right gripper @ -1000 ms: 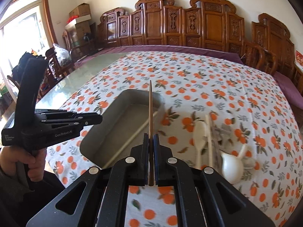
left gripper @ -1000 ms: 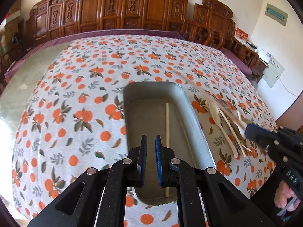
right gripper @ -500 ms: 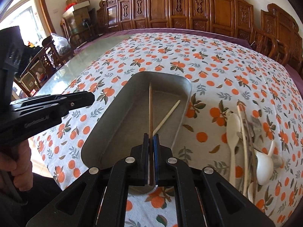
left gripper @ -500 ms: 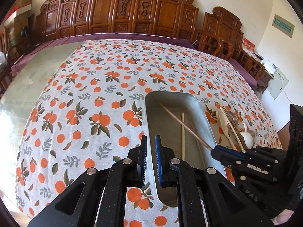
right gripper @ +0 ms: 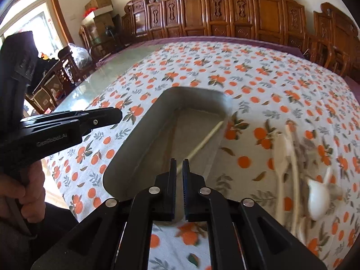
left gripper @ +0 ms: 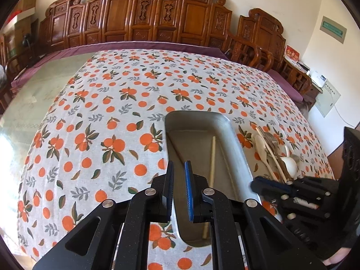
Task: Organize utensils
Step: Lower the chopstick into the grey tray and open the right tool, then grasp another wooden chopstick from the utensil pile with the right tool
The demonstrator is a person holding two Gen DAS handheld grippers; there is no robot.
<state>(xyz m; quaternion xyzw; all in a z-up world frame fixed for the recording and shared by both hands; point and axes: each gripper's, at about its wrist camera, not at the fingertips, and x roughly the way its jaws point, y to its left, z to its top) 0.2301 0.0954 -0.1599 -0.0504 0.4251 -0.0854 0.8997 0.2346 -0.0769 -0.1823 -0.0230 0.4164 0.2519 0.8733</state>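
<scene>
Having let go of the brown chopstick (left gripper: 177,151) it was pinching half a second ago, the right gripper (right gripper: 178,168) now has its pads parted by a narrow gap with nothing between them, and that view is smeared by motion on its right side. Starting at the left, bare glass tabletop (left gripper: 27,103) runs beside the orange-print tablecloth (left gripper: 94,139), a broad flat stretch of cloth with nothing standing on it. The left gripper (left gripper: 179,175) hovers over the near left rim of the metal tray (left gripper: 236,144), its pads likewise slightly apart and empty, much as in the earlier frames. Inside the tray lie 2 chopsticks: the brown one along the left wall, where before it was angled across the tray in the right tongs, and a pale chopstick (left gripper: 211,157) lying lengthwise nearer the middle. The tray's right rim is just beside a loose pile of utensils (left gripper: 274,155) on the cloth, among them a pale spoon (right gripper: 281,155), a white ladle-shaped spoon (right gripper: 317,200), another chopstick and what looks like a metal fork. From the left camera, the right tool's tips sit low beside the tray's near right corner, close to that pile. Carved wooden chairs (left gripper: 157,20) line the far table edge.
</scene>
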